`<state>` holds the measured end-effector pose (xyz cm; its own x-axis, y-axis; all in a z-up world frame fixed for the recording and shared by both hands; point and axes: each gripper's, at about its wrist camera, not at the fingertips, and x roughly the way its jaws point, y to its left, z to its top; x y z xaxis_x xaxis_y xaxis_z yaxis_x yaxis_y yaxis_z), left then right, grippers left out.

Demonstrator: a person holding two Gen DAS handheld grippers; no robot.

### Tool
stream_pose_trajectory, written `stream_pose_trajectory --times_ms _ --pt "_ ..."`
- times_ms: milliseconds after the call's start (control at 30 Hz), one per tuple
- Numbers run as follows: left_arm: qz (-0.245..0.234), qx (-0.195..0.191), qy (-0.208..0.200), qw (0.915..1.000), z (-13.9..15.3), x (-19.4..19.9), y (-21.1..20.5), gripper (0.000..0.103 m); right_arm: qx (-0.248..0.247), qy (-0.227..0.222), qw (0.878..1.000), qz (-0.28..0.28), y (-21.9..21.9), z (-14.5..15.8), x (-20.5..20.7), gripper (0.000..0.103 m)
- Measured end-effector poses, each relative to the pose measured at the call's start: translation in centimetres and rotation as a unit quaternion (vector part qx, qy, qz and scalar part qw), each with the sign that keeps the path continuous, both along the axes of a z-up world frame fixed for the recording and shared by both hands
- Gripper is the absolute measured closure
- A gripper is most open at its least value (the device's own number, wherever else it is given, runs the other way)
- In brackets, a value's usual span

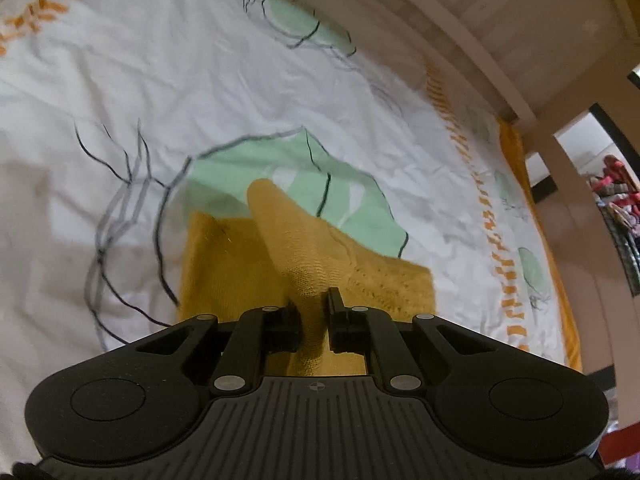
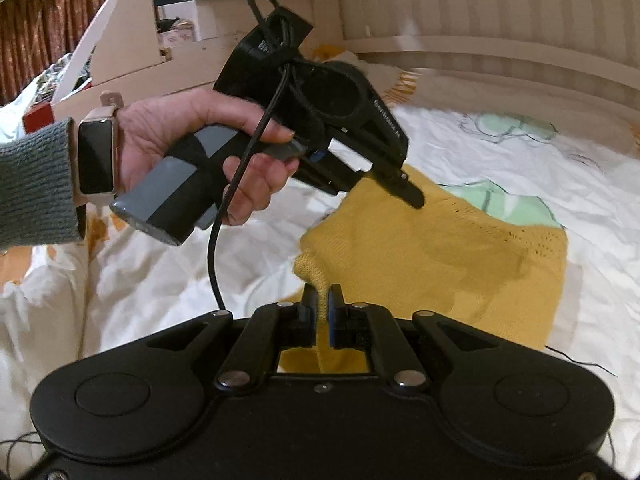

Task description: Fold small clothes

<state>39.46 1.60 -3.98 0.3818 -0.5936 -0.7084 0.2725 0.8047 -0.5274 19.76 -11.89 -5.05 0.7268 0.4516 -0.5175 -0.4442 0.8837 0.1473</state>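
A mustard-yellow knitted garment [image 1: 224, 264] lies on a white bedsheet [image 1: 160, 80] printed with green leaves. In the left wrist view a raised fold of the knit runs up between the fingers of my left gripper [image 1: 314, 306], which is shut on it. In the right wrist view my right gripper [image 2: 322, 300] is shut on another pinched-up edge of the same garment [image 2: 460, 256]. Farther back in that view a person's hand [image 2: 192, 140] holds the left gripper [image 2: 414, 198] tilted down at the garment's far edge.
A pale wooden bed frame [image 1: 500, 40] borders the sheet at the back and right. The sheet has an orange patterned edge [image 1: 500, 264]. A black cable [image 2: 214, 264] hangs from the left gripper. A smartwatch [image 2: 96, 156] and grey sleeve [image 2: 36, 184] are at the left.
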Motion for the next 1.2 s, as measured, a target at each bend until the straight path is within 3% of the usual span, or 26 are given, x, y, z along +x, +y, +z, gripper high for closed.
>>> stream_pose_trajectory --times_ms 133,300,367,400,533,633,767,967,1133,1200 --pt "0.008 0.043 0.005 0.999 -1.9 0.7 0.8 0.092 -0.004 0.021 1.0 0.013 1.7 -1.5 1.3 0.093" --pt "0.03 0.018 0.04 0.9986 -4.7 1.3 2.1 0.083 0.006 0.064 0.998 0.017 2.2 -3.3 2.2 0.076" --pt "0.046 0.018 0.027 0.9984 -4.1 1.2 2.7 0.083 0.012 0.066 0.998 0.015 1.9 -3.3 1.9 0.047" --pt "0.054 0.028 0.015 0.9981 -3.7 1.1 2.8 0.083 0.016 0.065 0.998 0.015 1.6 -3.1 1.7 0.044" --pt "0.07 0.041 -0.018 0.9966 -1.3 0.0 3.8 0.083 0.043 0.072 0.997 0.001 0.1 -2.6 1.1 0.044" --pt "0.079 0.023 -0.021 0.9964 0.1 -1.9 4.6 0.082 0.071 0.079 0.994 -0.021 -1.6 -2.1 0.6 0.043" --pt "0.075 0.048 -0.022 0.9958 0.8 -5.2 4.8 0.082 0.088 0.09 0.991 -0.055 -3.3 -1.9 0.8 0.041" --pt "0.051 0.032 0.023 0.9979 -1.0 -8.9 4.9 0.082 0.101 0.105 0.984 -0.099 -5.7 -1.7 0.8 0.041" --pt "0.011 0.093 0.037 0.995 -3.4 -10.9 4.4 0.082 0.099 0.113 0.981 -0.118 -6.6 -1.5 0.9 0.041" --pt "0.014 0.098 0.03 0.9946 -3.9 -11.3 4.8 0.082 0.096 0.113 0.981 -0.124 -6.8 -1.3 1.3 0.04"
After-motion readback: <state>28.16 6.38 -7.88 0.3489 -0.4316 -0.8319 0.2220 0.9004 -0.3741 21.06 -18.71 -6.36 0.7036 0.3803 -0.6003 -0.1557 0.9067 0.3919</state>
